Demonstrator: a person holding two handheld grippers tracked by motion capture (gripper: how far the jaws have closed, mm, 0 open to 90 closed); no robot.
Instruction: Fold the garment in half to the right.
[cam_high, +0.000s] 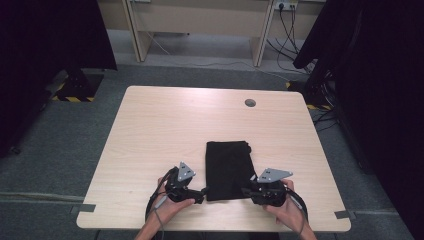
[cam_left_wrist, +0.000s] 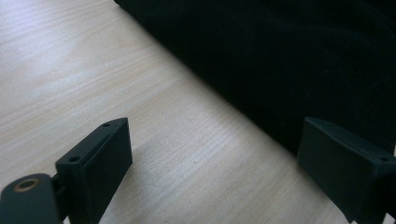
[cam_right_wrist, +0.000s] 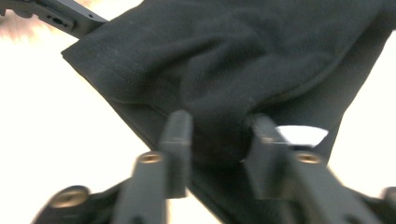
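A black cloth (cam_high: 228, 167), folded into a tall rectangle, lies flat on the near half of the wooden table (cam_high: 165, 125). My left gripper (cam_high: 202, 192) rests at the cloth's near left corner. In the left gripper view the left gripper (cam_left_wrist: 215, 154) stands open over bare wood, its right jaw at the edge of the cloth (cam_left_wrist: 280, 56). My right gripper (cam_high: 246, 191) is at the near right corner. In the right gripper view the right gripper (cam_right_wrist: 217, 135) is shut on a bunched fold of the cloth (cam_right_wrist: 224, 60). The left gripper (cam_right_wrist: 60, 16) shows beyond it.
A round grey cable hole (cam_high: 250, 103) sits near the table's far edge. Black curtains (cam_high: 380, 75) hang on both sides, and a light wooden desk (cam_high: 200, 20) with cables stands behind. The table's near edge (cam_high: 215, 227) is just behind my hands.
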